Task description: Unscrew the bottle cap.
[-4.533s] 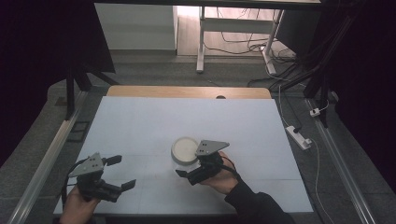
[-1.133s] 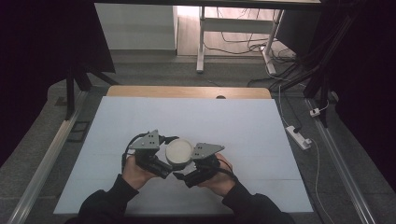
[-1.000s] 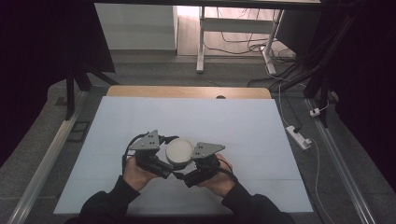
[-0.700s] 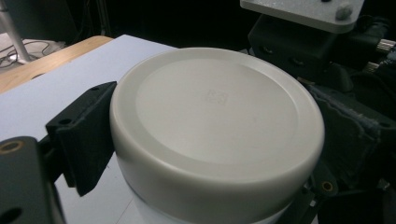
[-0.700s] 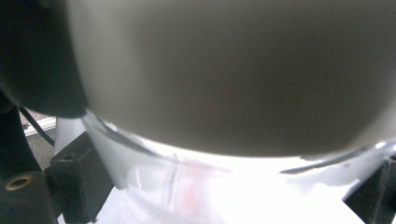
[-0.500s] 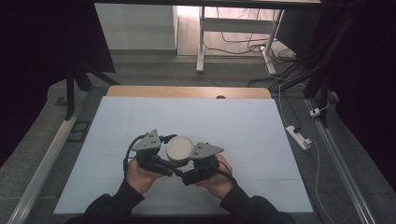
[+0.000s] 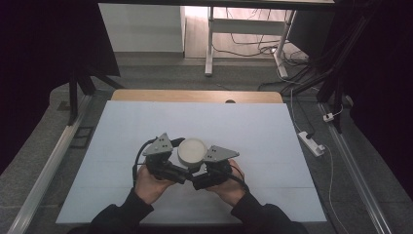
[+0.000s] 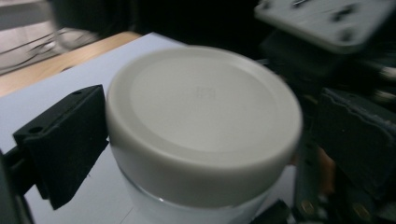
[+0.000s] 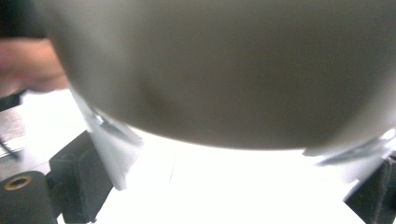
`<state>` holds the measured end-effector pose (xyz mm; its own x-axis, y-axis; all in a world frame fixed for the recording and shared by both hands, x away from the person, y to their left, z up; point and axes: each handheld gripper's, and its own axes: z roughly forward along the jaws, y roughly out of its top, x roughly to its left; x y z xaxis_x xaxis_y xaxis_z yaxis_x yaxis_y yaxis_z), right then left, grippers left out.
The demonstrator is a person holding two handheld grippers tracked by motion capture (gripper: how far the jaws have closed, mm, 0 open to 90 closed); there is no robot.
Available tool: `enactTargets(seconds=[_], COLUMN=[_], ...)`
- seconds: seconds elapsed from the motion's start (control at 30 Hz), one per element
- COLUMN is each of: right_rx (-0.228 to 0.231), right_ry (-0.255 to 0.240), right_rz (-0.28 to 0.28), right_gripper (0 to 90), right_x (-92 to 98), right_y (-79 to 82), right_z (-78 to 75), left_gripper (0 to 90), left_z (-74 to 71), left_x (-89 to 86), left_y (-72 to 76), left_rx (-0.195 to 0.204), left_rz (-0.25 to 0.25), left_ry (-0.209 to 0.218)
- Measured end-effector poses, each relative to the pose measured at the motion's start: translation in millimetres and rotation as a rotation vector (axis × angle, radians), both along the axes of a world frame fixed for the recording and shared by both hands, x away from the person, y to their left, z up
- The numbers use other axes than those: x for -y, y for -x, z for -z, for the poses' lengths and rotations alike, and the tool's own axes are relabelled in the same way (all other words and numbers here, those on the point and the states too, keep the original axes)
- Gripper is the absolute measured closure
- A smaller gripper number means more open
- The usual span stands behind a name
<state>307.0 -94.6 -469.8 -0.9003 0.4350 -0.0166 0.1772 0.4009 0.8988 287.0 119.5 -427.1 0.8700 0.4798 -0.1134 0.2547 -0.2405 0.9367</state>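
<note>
White round lidded jar [image 7: 192, 150] at lower centre; left gripper [image 7: 176, 171] moved in since earlier, both grippers [image 7: 198, 179] now clamping jar. White table [image 7: 253, 131] open all around.

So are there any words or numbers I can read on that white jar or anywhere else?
None can be read.
Lid of the white jar: a faint raised mark near its middle, too blurred to read.
Grey plates on the left gripper and right gripper: only holes, no writing.
</note>
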Motion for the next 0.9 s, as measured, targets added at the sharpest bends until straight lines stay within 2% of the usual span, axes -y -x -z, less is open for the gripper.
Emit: enactTargets(seconds=[0.03,0.07,0.1,0.17,0.23,0.37,0.53,0.67,0.73,0.9], right_rx=[0.002,-0.001,0.002,-0.005,-0.014,-0.028,-0.046,-0.052,-0.055,-0.046], right_ry=[-0.001,0.000,0.003,0.001,-0.005,-0.014,-0.020,-0.002,-0.003,0.005], right_rz=[-0.023,-0.052,-0.077,-0.131,-0.173,-0.243,-0.327,-0.406,-0.418,-0.436], right_gripper=[7.1,7.1,7.1,7.1,7.1,7.1,7.1,7.2,7.1,7.1], right_x=[1.3,2.0,2.6,2.8,2.6,2.2,2.7,0.7,-0.1,-1.0], right_y=[0.5,0.9,1.9,3.2,4.2,5.2,5.3,8.0,8.7,10.1], right_z=[-1.2,-2.2,-2.9,-3.4,-3.4,-3.4,-4.4,-3.6,-3.1,-2.3], left_gripper=[0.0,0.0,0.0,0.0,0.0,0.0,0.0,2.1,4.2,7.3], left_z=[-2.4,-4.0,-5.2,-5.6,-4.9,-2.1,2.5,3.8,3.4,2.6], left_x=[-5.0,-9.9,-13.9,-21.0,-24.2,-22.7,-17.6,-12.0,-11.5,-11.0], left_y=[-0.4,-1.7,-3.1,-6.3,-8.0,-8.8,-11.8,-11.6,-11.3,-6.6], left_rx=[0.012,0.013,0.008,0.009,0.017,0.055,0.080,0.094,0.096,0.123], left_rz=[0.020,0.064,0.083,0.162,0.208,0.308,0.409,0.464,0.503,0.489], left_ry=[0.011,0.028,0.035,0.050,0.035,-0.023,-0.045,-0.052,-0.043,-0.070])
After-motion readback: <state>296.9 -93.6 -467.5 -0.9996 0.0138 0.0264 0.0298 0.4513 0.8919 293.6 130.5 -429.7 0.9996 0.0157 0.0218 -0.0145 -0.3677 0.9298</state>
